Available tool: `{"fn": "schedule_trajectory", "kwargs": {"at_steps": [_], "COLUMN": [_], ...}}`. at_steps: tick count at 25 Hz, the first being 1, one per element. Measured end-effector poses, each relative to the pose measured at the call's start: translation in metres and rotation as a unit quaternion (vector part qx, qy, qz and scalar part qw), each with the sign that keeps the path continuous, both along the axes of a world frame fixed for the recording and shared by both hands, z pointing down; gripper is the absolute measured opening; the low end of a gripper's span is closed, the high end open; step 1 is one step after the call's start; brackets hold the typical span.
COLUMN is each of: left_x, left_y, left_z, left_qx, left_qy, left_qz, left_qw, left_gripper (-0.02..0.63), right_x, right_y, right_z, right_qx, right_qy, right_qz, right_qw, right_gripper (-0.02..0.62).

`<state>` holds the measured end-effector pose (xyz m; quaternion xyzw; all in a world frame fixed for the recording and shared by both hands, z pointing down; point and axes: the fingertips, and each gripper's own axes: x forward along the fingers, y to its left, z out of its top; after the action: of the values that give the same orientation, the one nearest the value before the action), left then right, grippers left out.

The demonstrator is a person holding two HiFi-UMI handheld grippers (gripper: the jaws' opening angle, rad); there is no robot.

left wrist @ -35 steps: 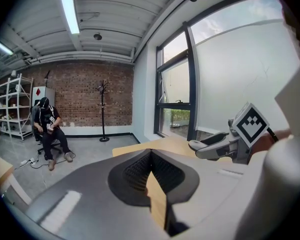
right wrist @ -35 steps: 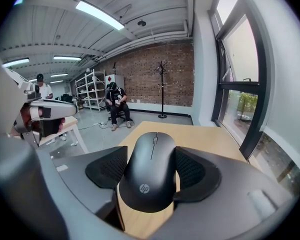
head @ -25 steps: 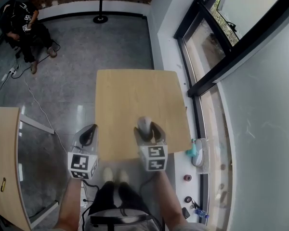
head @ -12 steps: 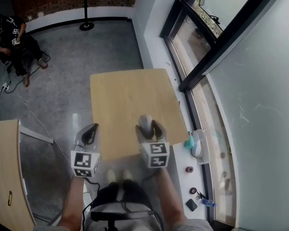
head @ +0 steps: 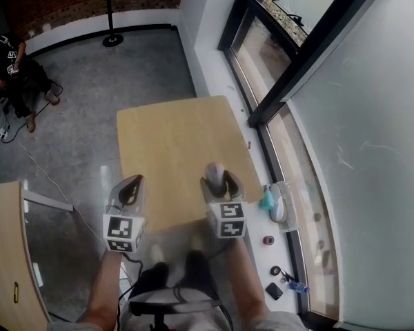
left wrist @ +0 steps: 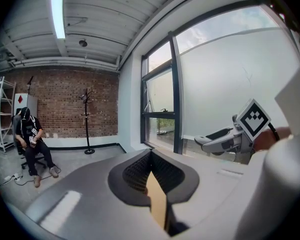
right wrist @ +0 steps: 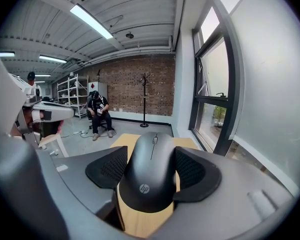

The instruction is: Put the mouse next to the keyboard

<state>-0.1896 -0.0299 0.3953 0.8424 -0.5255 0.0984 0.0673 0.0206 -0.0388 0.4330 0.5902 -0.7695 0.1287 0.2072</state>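
Observation:
A black mouse [right wrist: 151,176] sits between the pads of my right gripper [right wrist: 152,160], which is shut on its sides. In the head view the right gripper [head: 217,178] holds the mouse [head: 213,172] over the near right part of the bare wooden table [head: 169,140]. My left gripper [head: 128,191] hovers at the table's near left corner, with nothing in it. In the left gripper view its dark pads [left wrist: 138,170] meet, leaving only a narrow wedge of table showing below. No keyboard shows in any view.
A person sits on a chair [head: 10,64] at the far left. A second wooden desk [head: 1,254] stands at the near left. Small items, a teal one [head: 267,200] among them, lie on the window ledge at the right. A coat stand's base [head: 112,40] is beyond the table.
The head view has swung, so the table and floor sit further left in the picture. Both grippers stay at the table's near edge, the right one a little further right, with the mouse held throughout.

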Motion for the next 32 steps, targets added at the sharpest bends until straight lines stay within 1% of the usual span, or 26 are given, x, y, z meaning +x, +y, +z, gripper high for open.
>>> {"fn": "schedule_trajectory", "kwargs": {"at_steps": [8, 13, 17, 26, 32], "left_x": [0.036, 0.056, 0.068, 0.087, 0.104], "left_y": [-0.01, -0.013, -0.018, -0.025, -0.033], "left_z": [0.014, 0.033, 0.049, 0.081, 0.107], "left_qx": [-0.014, -0.031, -0.044, -0.065, -0.084], "left_qy": [-0.011, -0.012, -0.012, -0.01, -0.015], "left_qz": [-0.007, -0.011, -0.02, -0.031, -0.036], "left_qw": [0.9998, 0.9994, 0.9988, 0.9973, 0.9957], "left_gripper": [-0.002, -0.002, -0.002, -0.002, -0.002], "right_x": [0.053, 0.078, 0.092, 0.114, 0.133], "right_y": [-0.012, -0.02, -0.028, -0.043, -0.056], "right_z": [0.02, 0.038, 0.054, 0.101, 0.132], "right_qx": [-0.016, -0.028, -0.038, -0.072, -0.081], "right_qy": [0.001, 0.003, 0.002, 0.017, 0.024], "right_qz": [0.003, 0.0, -0.007, -0.03, -0.036], "right_qw": [1.0, 1.0, 0.999, 0.997, 0.996], "right_gripper": [0.316, 0.316, 0.316, 0.316, 0.314]}}
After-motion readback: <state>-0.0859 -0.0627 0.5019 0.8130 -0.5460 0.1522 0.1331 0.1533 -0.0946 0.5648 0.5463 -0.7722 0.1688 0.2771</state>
